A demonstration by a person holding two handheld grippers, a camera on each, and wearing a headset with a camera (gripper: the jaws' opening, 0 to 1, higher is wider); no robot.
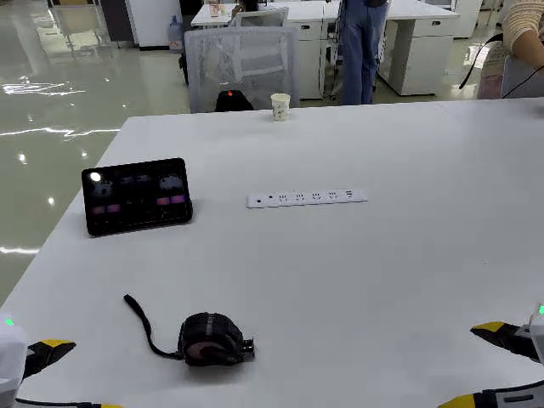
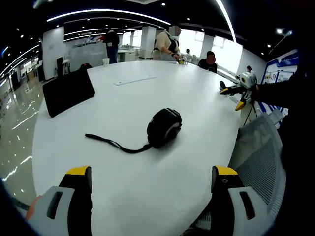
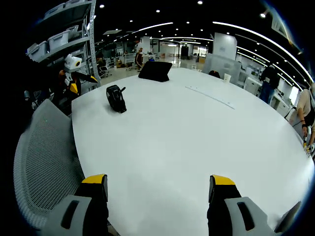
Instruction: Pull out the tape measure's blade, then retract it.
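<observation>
While both grippers hang at the near edge of the broad white table, the black, rounded tape measure with a dull reddish side face lies on the tabletop in the lower left of the head view, between them and nearer the left one. It is touched by neither. Its thin black wrist strap trails off toward the left of the frame, and the small metal hook of the blade sits tight at the case's right end.

From the left gripper, whose yellow-tipped jaws stand wide apart with nothing between them, the tape measure lies straight ahead at the centre of its view, strap running to the left. At the right of that view the other gripper shows above the table's edge.

On the other side, the right gripper is likewise spread wide and holds nothing. In its view the tape measure sits well off in the upper left.

Farther up the head view, a black rectangular tablet with faintly lit keys stands propped at the left, a long white power strip lies near the centre, and a small white paper cup stands by the far edge, just in front of a grey mesh office chair.
</observation>
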